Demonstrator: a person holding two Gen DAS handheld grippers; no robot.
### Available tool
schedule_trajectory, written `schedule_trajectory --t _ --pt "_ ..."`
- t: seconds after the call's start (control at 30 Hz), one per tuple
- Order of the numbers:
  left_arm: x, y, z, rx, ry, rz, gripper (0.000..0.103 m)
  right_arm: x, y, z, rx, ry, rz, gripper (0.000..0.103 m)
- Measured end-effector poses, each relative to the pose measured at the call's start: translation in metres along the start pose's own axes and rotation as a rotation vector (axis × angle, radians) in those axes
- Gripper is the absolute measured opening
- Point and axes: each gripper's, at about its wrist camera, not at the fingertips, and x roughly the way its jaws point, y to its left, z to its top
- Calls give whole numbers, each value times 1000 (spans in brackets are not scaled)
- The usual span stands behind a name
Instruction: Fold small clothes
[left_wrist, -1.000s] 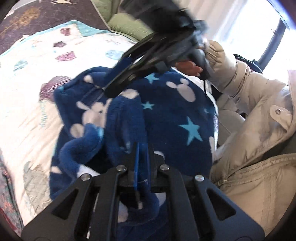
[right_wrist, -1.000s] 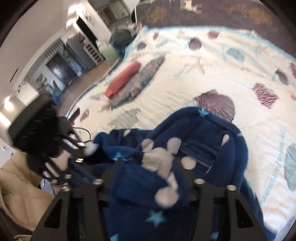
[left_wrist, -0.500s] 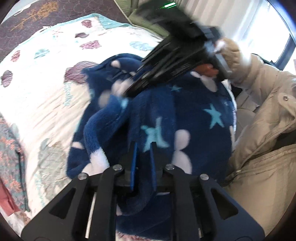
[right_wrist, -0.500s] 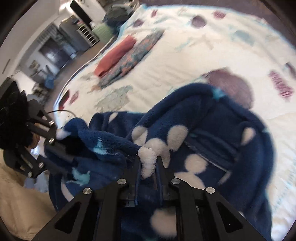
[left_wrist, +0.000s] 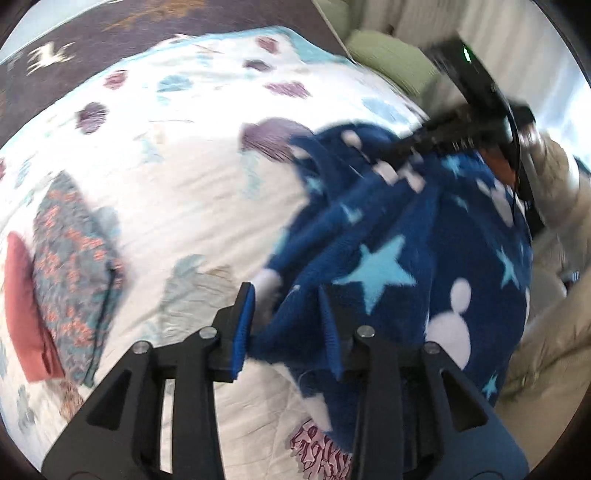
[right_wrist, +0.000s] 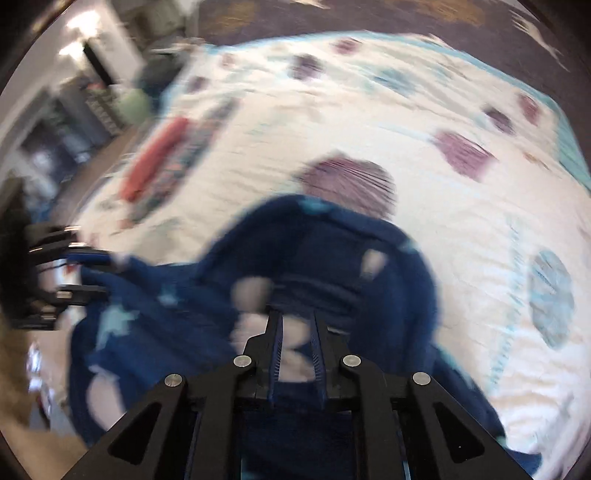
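Note:
A navy fleece garment (left_wrist: 424, 243) with light blue stars and white dots lies bunched on the shell-print bedspread (left_wrist: 177, 184). My left gripper (left_wrist: 286, 295) is open, its jaws apart around a fold at the garment's near edge. My right gripper (right_wrist: 297, 325) has narrow-set jaws with a fold of the fleece (right_wrist: 295, 258) between them. It also shows, blurred, in the left wrist view (left_wrist: 443, 144) at the garment's far edge. The left gripper shows at the left edge of the right wrist view (right_wrist: 55, 273).
A patterned teal cloth (left_wrist: 74, 258) and a red cloth (left_wrist: 26, 306) lie folded at the left of the bed. The person's beige jacket (left_wrist: 554, 332) is at the right. A green cushion (left_wrist: 388, 55) sits beyond the bed. Both views are motion-blurred.
My left gripper has opened and let go of the fleece. The garment has shifted to the right on the bed. My right gripper still pinches the fleece, and both views have swung.

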Motion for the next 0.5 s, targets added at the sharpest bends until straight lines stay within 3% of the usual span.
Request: schedule_trajectory --t 0.07,0.17,0.3,0.37,0.5 --pt "-18 4 -2 -19 -55 10 40 -13 -10 -5 58 -17 59 17" --pt "-44 6 -10 -25 -135 19 58 -49 -13 -20 37 -90 68 28" --pt "-46 -2 -24 -11 -152 21 70 -86 -23 -51 2 -174 -84 49" --pt "-34 -3 -29 -23 -122 24 70 -94 -42 -67 52 -190 -149 50" --pt "-11 -1 -34 -88 -103 1 70 -105 -105 -109 301 -208 -270 50"
